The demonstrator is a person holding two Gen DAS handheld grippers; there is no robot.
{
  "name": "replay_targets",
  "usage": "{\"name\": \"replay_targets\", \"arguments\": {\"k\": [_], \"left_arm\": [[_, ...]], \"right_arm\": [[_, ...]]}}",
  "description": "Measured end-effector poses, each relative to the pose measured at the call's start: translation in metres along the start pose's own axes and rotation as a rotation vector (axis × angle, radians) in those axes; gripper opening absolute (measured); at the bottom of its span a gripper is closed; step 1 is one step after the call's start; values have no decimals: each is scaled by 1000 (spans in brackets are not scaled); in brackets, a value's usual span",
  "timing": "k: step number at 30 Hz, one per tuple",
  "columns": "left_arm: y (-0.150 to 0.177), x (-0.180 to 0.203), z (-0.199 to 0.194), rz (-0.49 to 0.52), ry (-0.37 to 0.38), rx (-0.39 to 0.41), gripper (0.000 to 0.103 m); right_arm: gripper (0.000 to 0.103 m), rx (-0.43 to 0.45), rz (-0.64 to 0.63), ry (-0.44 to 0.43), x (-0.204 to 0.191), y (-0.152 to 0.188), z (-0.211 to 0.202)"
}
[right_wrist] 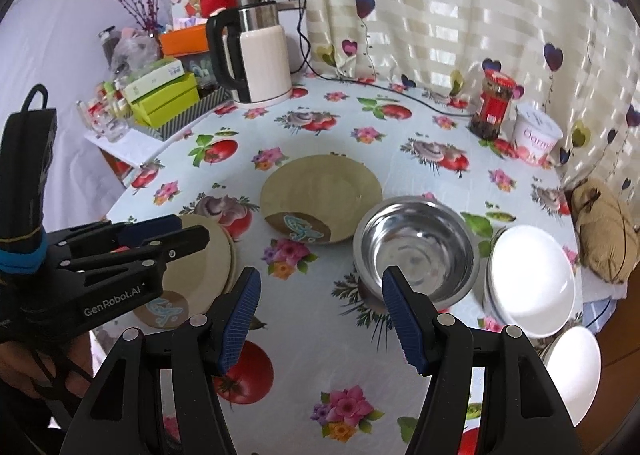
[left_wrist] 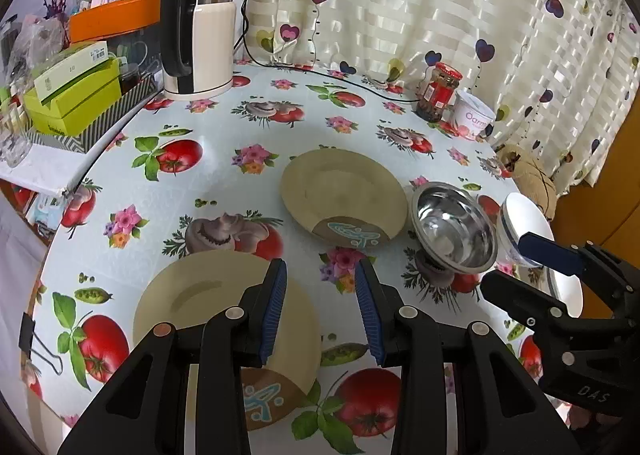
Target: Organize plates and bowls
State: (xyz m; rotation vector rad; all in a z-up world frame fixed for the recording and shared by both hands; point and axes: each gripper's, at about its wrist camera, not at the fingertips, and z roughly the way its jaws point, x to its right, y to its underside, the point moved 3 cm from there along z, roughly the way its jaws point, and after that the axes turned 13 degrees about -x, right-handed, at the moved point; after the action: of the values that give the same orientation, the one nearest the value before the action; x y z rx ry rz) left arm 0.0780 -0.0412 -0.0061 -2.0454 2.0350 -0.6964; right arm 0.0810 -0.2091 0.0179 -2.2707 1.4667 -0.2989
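Two beige plates with a brown fish patch lie on the flowered table: one near the left front (left_wrist: 208, 295) (right_wrist: 196, 267), one in the middle (left_wrist: 344, 195) (right_wrist: 320, 195). A steel bowl (left_wrist: 454, 229) (right_wrist: 418, 249) stands right of the middle plate. A white bowl (right_wrist: 528, 279) (left_wrist: 520, 223) sits right of it, and a white plate (right_wrist: 572, 371) lies at the right edge. My left gripper (left_wrist: 320, 307) is open, its left finger above the near beige plate. My right gripper (right_wrist: 320, 319) is open and empty, in front of the steel bowl.
A kettle (left_wrist: 198, 35) and its cable stand at the back left, next to green boxes (left_wrist: 76, 95). A red-lidded jar (left_wrist: 438, 91) and a white tub (left_wrist: 474, 115) stand at the back right. A ball of twine (right_wrist: 604, 231) lies at the right edge.
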Motion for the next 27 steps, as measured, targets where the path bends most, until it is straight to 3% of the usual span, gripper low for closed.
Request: {"name": "replay_targets", "arguments": {"k": [14, 27], "left_arm": [[-16, -3, 20, -12, 17, -32, 37], [-51, -21, 50, -75, 25, -70, 37]], "right_arm": [[64, -2, 13, -42, 9, -11, 18], [64, -41, 43, -116, 34, -62, 50]]}}
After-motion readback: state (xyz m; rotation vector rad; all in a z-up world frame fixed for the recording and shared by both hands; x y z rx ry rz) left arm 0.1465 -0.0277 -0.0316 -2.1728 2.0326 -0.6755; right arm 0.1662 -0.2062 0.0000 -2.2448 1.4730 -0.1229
